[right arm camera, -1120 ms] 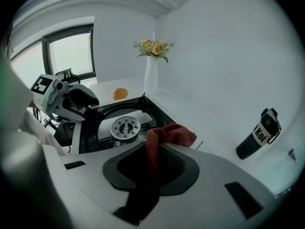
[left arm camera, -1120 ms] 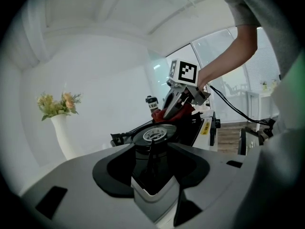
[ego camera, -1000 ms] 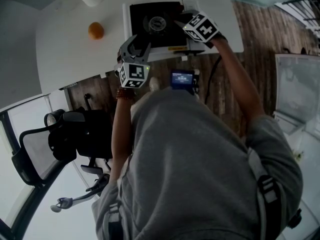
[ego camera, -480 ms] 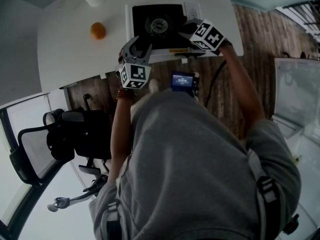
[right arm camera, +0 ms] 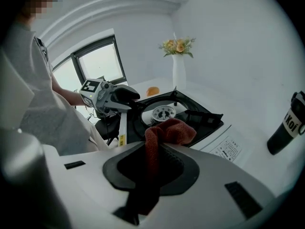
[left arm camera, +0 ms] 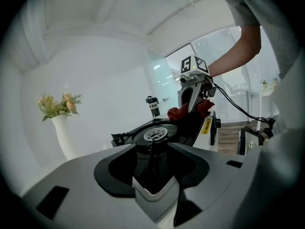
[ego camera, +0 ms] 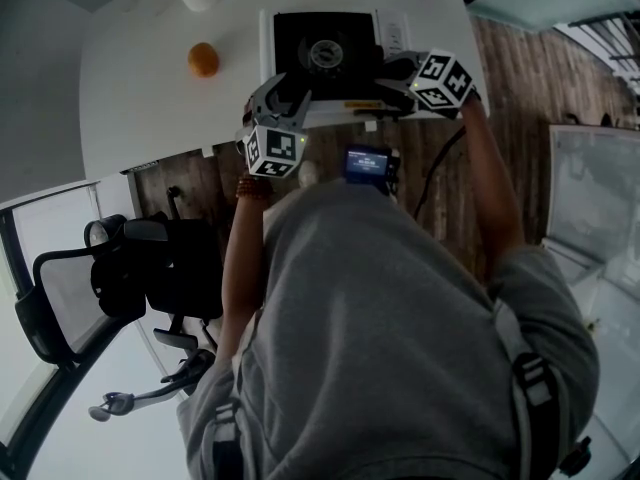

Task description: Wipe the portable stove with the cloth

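Note:
The portable stove (ego camera: 325, 53) is white with a black top and a round burner (left arm camera: 155, 134), and stands at the table's near edge. My left gripper (ego camera: 287, 90) sits at its front left corner with the jaws set wide on the stove's white edge (left arm camera: 151, 189). My right gripper (ego camera: 392, 68) is shut on a red cloth (right arm camera: 167, 131), and in the right gripper view the bunched end reaches over the stove's black top (right arm camera: 164, 113). In the left gripper view the cloth (left arm camera: 183, 112) hangs under the right gripper (left arm camera: 193, 92) at the stove's far side.
An orange (ego camera: 203, 59) lies on the white table (ego camera: 150, 98) left of the stove. A white vase with flowers (right arm camera: 178, 70) stands behind it. A black cup (right arm camera: 286, 123) stands beside the stove. An office chair (ego camera: 120, 278) is at the person's left, and a cable (ego camera: 435, 158) hangs by the table edge.
My right gripper has carried the cloth from over the stove's top to its right front part, nearer the person. The left gripper has stayed at the front left corner.

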Demonstrator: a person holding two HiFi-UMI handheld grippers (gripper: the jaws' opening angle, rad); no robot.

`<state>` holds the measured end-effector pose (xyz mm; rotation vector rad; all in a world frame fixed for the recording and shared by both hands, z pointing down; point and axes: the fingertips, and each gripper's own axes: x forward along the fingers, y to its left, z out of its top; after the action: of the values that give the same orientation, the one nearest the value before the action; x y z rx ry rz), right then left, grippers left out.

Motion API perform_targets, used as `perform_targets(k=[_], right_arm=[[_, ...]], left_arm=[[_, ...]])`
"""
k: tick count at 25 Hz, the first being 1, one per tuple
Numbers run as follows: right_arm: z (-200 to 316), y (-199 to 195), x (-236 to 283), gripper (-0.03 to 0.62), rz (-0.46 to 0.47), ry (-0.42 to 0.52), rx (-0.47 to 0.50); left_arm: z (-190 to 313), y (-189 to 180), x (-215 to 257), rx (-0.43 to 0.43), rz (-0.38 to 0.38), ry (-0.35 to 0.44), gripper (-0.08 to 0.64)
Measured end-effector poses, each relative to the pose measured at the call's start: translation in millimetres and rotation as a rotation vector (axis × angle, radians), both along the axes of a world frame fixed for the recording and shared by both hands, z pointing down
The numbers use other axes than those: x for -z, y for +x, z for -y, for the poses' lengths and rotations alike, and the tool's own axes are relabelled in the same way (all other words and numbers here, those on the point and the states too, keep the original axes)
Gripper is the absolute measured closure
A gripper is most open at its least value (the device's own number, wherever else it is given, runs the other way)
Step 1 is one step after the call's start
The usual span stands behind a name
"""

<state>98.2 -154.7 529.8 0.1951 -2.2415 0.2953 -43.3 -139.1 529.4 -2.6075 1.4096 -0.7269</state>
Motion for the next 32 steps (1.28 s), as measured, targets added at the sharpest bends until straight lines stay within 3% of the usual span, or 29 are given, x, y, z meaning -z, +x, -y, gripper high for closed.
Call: perform_targets(k=[6,10,12,14,18,20,26,32], right_arm=[[4,1,8,0.515,0.018,0.132,-0.015],[3,-9,51,0.515,0.152,0.270,-0.129],[-7,-19,73,0.515,0.209,0.314,-0.149],[-22,-26,81,0.515,0.206,0.342,-0.136],[-46,-35,48,0.515,0.034,0.388,-0.019],[-48,-38,25,0.515,-0.076,0.413,0.030],[-45,-50,-3,0.517,-0.296,0.508,0.113],[-49,-69,-7,0.522,-0.359,0.535,0.214]], left_arm=[[-2,2,0,-0.028,-0.031,-0.036,0.337],[-7,1,5,-0.090,-0.124,-0.080,0.328],[-9,-2,5,-0.099,-0.128,-0.075,0.327],[-12,-3,4,-0.076,-0.142,-0.062,0.316],[-6,-13,12,0.012,-0.288,-0.051,0.310],[-6,-15,14,0.017,-0.319,-0.058,0.310],[-7,-14,11,-0.021,-0.323,-0.089,0.308],[-7,-11,10,-0.030,-0.296,-0.091,0.308]])
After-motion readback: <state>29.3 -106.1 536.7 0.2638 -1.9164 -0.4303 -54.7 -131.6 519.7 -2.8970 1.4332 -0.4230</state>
